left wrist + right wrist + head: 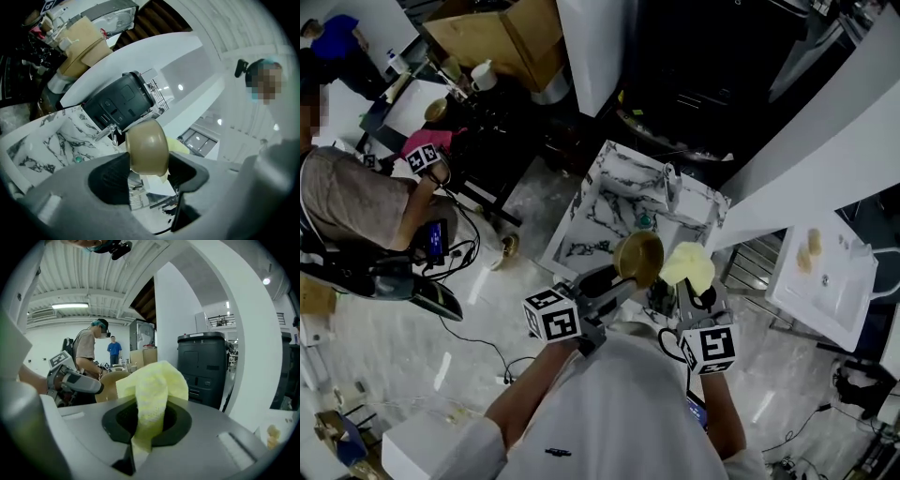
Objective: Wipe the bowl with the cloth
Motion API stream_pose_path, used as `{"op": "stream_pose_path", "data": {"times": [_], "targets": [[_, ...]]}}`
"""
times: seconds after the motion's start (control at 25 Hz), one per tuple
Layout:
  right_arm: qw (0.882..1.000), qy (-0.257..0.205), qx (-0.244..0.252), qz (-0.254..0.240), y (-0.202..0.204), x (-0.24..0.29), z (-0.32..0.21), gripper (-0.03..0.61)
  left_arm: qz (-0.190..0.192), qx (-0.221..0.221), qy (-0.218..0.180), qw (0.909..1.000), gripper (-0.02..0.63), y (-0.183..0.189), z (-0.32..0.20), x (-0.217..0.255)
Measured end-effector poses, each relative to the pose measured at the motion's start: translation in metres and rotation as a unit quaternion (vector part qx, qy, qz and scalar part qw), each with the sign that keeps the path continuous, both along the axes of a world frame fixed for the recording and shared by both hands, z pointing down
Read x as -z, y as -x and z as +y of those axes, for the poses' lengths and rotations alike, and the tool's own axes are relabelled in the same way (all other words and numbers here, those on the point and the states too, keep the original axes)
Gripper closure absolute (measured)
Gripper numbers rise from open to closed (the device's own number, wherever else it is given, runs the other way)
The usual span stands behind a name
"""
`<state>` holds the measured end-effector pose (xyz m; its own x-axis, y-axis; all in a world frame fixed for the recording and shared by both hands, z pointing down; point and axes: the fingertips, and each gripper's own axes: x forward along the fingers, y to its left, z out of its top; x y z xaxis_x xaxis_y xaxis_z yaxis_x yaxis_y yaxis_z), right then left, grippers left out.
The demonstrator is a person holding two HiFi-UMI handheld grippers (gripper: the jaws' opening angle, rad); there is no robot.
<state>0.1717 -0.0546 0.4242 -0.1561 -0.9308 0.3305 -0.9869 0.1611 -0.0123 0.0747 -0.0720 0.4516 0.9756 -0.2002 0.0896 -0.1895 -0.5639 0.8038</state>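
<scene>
A tan-gold bowl [639, 258] is held up in the air above the marble table [595, 202], with my left gripper [619, 278] shut on its rim. In the left gripper view the bowl [146, 146] fills the space between the jaws, its outside toward the camera. My right gripper [694, 295] is shut on a pale yellow cloth [688, 265], which bunches up just right of the bowl and touches or nearly touches it. In the right gripper view the cloth [151, 392] rises from the jaws, and the bowl [107, 385] shows behind it to the left.
A black bin [123, 101] stands beside the marble table [51, 136]. A white side table [825, 277] with small items is at the right. A second person [356, 192] with a gripper works at the far left, near cardboard boxes [502, 37]. Cables lie on the floor.
</scene>
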Motion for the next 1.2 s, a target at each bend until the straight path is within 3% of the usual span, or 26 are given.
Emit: {"op": "stream_pose_path", "data": {"times": [0.24, 0.44, 0.6, 0.84, 1.04, 1.2], "targets": [[0.995, 0.025, 0.072, 0.059, 0.006, 0.007, -0.015, 0.552, 0.057, -0.002, 0.044, 0.9974, 0.354, -0.01, -0.006, -0.004], [0.985, 0.064, 0.129, 0.093, 0.011, -0.002, -0.025, 0.552, 0.063, -0.002, 0.05, 0.9968, 0.354, -0.012, -0.006, -0.007], [0.975, 0.106, 0.173, 0.092, 0.018, -0.013, -0.027, 0.552, 0.066, -0.005, 0.055, 0.9963, 0.353, -0.011, -0.003, -0.009], [0.944, 0.179, 0.254, 0.111, 0.028, -0.023, -0.03, 0.552, 0.073, -0.016, 0.077, 0.9942, 0.354, -0.007, -0.001, -0.014], [0.908, 0.253, 0.312, 0.121, 0.034, -0.035, -0.026, 0.552, 0.073, -0.04, 0.103, 0.9912, 0.353, -0.01, 0.002, -0.019], [0.883, 0.274, 0.352, 0.148, 0.04, -0.04, -0.027, 0.554, 0.079, -0.044, 0.108, 0.99, 0.353, -0.012, 0.0, -0.018]]}}
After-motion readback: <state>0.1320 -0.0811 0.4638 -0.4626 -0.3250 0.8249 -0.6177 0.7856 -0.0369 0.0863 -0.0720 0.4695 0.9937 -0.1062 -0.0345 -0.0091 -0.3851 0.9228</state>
